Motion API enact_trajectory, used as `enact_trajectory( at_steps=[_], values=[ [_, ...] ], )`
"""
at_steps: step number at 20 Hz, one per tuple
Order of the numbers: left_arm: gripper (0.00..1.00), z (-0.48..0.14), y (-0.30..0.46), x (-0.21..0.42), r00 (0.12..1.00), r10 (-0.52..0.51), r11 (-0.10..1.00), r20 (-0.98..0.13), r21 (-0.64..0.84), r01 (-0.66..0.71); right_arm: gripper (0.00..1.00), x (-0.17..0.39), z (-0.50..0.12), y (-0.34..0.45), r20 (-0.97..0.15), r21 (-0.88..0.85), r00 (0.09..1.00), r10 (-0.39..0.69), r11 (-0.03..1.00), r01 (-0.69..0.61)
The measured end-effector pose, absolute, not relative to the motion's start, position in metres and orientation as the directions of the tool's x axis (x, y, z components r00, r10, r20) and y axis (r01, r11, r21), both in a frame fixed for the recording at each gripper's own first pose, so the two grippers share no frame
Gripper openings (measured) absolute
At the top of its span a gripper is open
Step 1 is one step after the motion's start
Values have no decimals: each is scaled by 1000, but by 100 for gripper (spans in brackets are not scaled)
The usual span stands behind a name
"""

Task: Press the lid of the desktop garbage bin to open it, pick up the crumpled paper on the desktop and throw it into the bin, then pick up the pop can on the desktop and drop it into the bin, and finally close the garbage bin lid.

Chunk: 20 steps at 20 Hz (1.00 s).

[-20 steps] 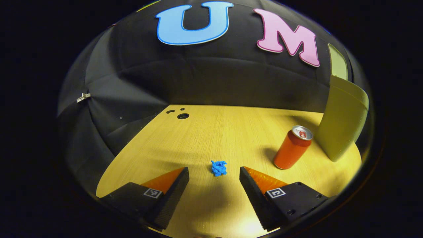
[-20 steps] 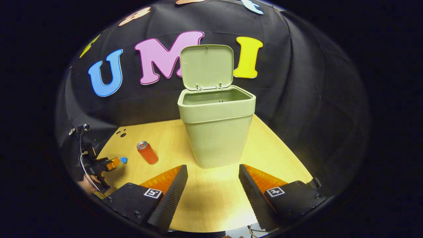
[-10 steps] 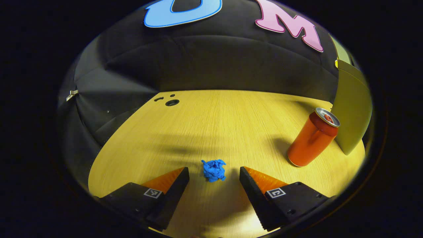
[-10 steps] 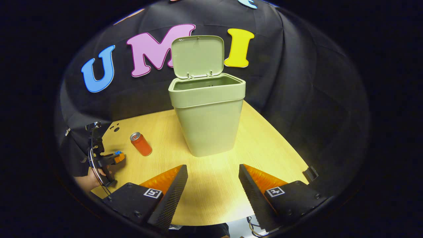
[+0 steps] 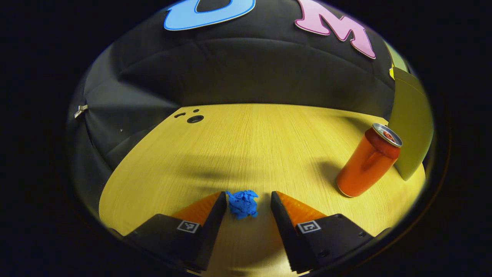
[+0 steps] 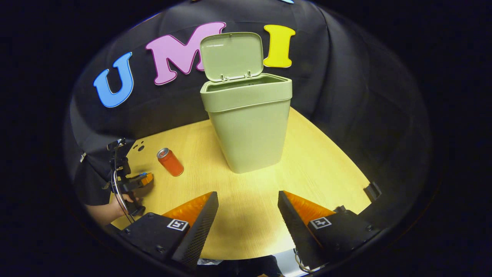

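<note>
The blue crumpled paper [image 5: 242,204] lies on the wooden desktop [image 5: 250,146] between the fingers of my left gripper [image 5: 247,194]. Its left side touches one finger and a small gap remains at the other, so the gripper is open around it. The orange pop can [image 5: 367,163] stands upright to the right, close to the green bin [image 5: 411,123]. In the right gripper view the bin [image 6: 251,130] stands with its lid [image 6: 232,55] raised, and the can [image 6: 170,162] is left of it. Farther left a hand holds the left gripper [image 6: 146,177]. My right gripper [image 6: 248,194] hovers open over bare desktop before the bin.
A round cable hole [image 5: 195,119] sits near the desktop's far left corner. The black cloth wall closes in behind the desktop and the bin. A small black clamp [image 6: 372,190] sits at the right edge of the desktop.
My left gripper has moved forward around the paper and its fingers have narrowed toward it. The right gripper has drawn back and shifted a little, so the bin looks farther off.
</note>
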<state>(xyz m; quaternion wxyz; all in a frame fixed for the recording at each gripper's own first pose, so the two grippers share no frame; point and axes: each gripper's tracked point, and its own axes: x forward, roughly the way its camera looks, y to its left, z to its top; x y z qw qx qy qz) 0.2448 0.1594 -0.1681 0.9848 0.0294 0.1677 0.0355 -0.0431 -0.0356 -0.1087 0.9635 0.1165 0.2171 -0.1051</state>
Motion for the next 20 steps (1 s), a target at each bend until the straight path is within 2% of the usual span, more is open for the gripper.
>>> enact_trajectory(
  at_steps=[1,4,5,7,8,9,11,12,13,14,20],
  values=[
    [74,-167,160,245,943,79,996,-322,67,-60,99,-43,-110,-33,-443,187,885,-144,950,248],
    [34,-167,168,246,944,112,994,-311,52,-101,99,-43,-113,-29,-438,195,890,-125,953,230],
    [37,-166,168,245,942,118,993,-314,64,-103,99,-43,-114,-31,-438,195,890,-124,954,228],
    [33,-166,168,243,935,142,988,-326,106,-113,99,-42,-116,-34,-437,205,891,-121,951,230],
    [24,-165,168,242,931,156,985,-329,121,-122,99,-43,-116,-34,-437,213,891,-118,949,230],
    [28,-164,167,240,928,171,982,-331,129,-135,99,-43,-118,-35,-439,218,891,-115,948,230],
    [25,-165,161,236,924,171,983,-342,122,-137,99,-46,-123,-36,-441,220,891,-109,949,225],
    [30,-163,160,232,923,175,982,-342,125,-140,99,-46,-125,-37,-441,218,891,-108,950,223],
    [19,-156,157,229,929,168,983,-331,128,-133,99,-47,-126,-37,-443,218,890,-104,951,220],
    [24,-146,152,227,937,161,983,-311,138,-123,99,-48,-128,-37,-443,224,891,-97,951,214],
    [23,-71,118,189,972,116,977,-202,202,-75,99,-35,-137,-27,-448,228,894,0,967,114]
  ],
)
